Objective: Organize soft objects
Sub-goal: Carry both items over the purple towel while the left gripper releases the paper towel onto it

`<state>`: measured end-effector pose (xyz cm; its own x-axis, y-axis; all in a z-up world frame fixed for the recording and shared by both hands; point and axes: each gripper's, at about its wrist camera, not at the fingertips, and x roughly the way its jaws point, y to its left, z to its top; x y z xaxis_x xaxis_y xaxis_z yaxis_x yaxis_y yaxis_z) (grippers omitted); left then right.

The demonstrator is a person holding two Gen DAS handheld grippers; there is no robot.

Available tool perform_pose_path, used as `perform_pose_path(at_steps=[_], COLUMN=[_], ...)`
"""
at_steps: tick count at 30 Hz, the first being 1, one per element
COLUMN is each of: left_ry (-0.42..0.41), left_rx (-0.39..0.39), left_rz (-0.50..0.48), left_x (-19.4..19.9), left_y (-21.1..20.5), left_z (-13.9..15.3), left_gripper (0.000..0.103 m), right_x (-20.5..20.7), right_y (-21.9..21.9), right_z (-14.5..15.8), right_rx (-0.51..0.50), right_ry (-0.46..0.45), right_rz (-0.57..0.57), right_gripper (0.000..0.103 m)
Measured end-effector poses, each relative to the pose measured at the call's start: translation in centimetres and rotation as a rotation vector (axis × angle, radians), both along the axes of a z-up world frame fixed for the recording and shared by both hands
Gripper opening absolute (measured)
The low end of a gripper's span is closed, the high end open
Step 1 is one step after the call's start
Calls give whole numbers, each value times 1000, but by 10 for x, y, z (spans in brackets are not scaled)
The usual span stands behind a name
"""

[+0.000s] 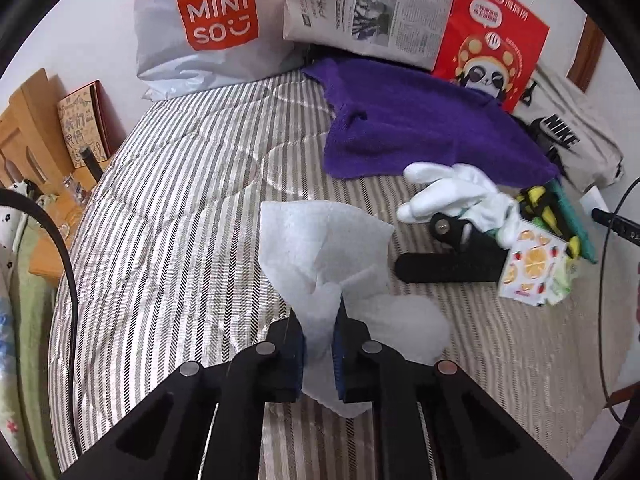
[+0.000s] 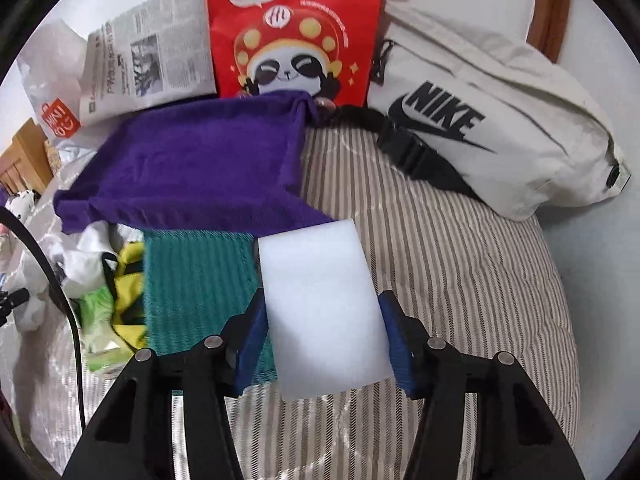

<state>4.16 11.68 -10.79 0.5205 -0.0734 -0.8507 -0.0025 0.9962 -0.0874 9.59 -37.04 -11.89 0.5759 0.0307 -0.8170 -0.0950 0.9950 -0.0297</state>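
In the left wrist view my left gripper (image 1: 320, 320) is shut on a crumpled white soft sheet (image 1: 320, 240), which fans out above the blue pads over the striped bedcover (image 1: 180, 220). The right wrist view has my right gripper (image 2: 326, 320) shut on a white foam block (image 2: 324, 312); both blue pads press on its sides. The block hangs over the edge of a teal cloth (image 2: 192, 280), which lies in front of a purple towel (image 2: 192, 168). A white-gloved hand (image 1: 452, 196) holds the right tool beside a fruit-print pack (image 1: 532, 268).
Along the back of the bed stand a MINISO bag (image 1: 208, 32), a newspaper-print bag (image 1: 368, 8), a red panda bag (image 2: 292, 32) and a cream Nike bag (image 2: 500, 128). A yellow item (image 2: 128, 280) lies left of the teal cloth. A black cable (image 1: 68, 260) hangs at the left.
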Motion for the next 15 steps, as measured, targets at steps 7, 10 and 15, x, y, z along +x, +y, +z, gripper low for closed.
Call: perform_pose_path(at_steps=[7,10,15], left_ry=[-57,-80,-111], left_rx=[-48,-44,-65], left_rz=[-7,-11,-31], left_x=[-5,1,20], left_y=[7,8,6], left_z=[32,46,66], left_gripper=[11,11,11], right_x=[2,9,24], right_y=[16,24,38], right_z=[18,25,37], right_rx=[15,25,39], right_ry=[-22,-28,-35], right_rz=[33,43,56], right_gripper=[54,54,54])
